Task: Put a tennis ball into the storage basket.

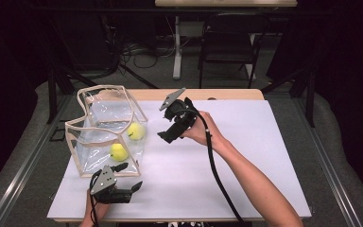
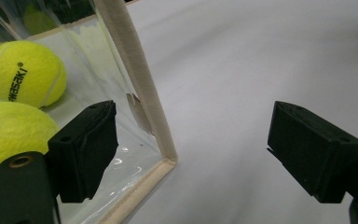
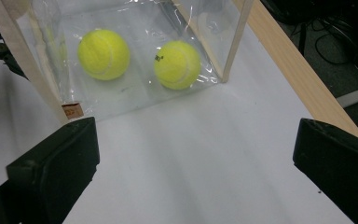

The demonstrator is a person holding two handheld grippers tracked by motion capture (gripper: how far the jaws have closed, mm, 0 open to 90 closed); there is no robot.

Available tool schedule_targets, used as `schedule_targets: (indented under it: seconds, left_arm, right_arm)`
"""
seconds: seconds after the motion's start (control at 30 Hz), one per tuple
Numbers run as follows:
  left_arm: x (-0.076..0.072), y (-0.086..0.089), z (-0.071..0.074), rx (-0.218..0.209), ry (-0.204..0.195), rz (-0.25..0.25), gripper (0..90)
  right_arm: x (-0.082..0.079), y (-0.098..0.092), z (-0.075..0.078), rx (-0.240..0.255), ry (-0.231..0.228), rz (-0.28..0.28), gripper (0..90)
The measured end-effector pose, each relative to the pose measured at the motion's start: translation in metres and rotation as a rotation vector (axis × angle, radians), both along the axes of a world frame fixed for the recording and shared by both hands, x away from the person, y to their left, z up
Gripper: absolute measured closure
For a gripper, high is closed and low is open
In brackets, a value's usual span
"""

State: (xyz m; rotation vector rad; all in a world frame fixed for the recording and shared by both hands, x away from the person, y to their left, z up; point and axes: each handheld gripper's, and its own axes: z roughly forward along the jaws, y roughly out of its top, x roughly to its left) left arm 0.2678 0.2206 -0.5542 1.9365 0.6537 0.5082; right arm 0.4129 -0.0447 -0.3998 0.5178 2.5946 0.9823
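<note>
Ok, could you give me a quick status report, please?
Left gripper open at bag corner. Right gripper open, empty. Two tennis balls inside clear bag. Nothing in the way.

Clear bag (image 1: 106, 130) blocks left; table (image 1: 246, 156) open rightward.

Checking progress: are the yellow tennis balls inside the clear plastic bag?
Inside: both yellow tennis balls lie behind the clear plastic bag walls.

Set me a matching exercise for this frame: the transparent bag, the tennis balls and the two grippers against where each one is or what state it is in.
Things:
1. transparent bag
2. tennis balls
3. left gripper
4. right gripper

Places or states:
A. open, beside the bag's near corner
B. inside the bag
C. open, to the right of the bag
D. stands on the white mat, top open

Pairs: 1-D, 2-B, 3-A, 4-C
</note>
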Motion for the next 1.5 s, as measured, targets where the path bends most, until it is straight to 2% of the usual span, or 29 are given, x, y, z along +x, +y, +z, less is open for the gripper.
schedule_targets:
  seconds: [0.63,0.97,1.5]
  left_arm:
    - [0.0,0.0,0.0,-0.004,0.001,0.002,16.0]
    - [0.0,0.0,0.0,0.0,-0.001,0.001,16.0]
    - [0.0,-0.001,0.0,0.0,-0.001,0.002,16.0]
  right_arm:
    - [-0.013,-0.03,-0.027,-0.007,0.015,-0.036,0.1]
    - [-0.025,-0.045,-0.037,0.008,0.013,-0.055,0.4]
    - [-0.042,-0.073,-0.056,0.003,0.023,-0.099,0.6]
